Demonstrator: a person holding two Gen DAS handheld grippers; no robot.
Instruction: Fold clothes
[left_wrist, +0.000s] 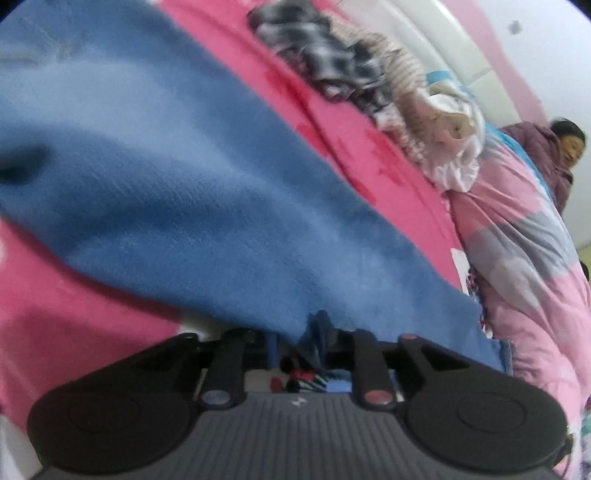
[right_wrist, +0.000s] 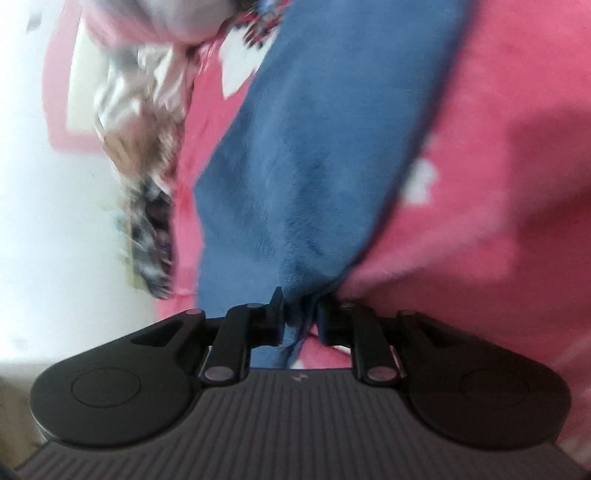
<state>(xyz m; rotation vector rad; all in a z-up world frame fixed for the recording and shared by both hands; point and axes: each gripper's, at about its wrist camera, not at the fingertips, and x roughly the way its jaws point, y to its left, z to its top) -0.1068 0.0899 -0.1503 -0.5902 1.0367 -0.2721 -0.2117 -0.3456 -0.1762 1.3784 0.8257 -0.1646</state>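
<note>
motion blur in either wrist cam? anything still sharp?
Left wrist view: blue garment soft, clothes pile smeared, left gripper body sharp. Right wrist view: heavier blur, clothes pile streaked, white wall blown out, right gripper crisp.

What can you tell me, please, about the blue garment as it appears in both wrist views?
The blue garment is a soft, fleecy-looking cloth of plain mid blue, without visible print. It stretches in a long band over the pink blanket, creased and bunched at the near ends. The left gripper has one bunched edge between its fingers; the right gripper pinches another gathered end. Motion blur hides seams, sleeves or a collar, so its type is unclear.
</note>
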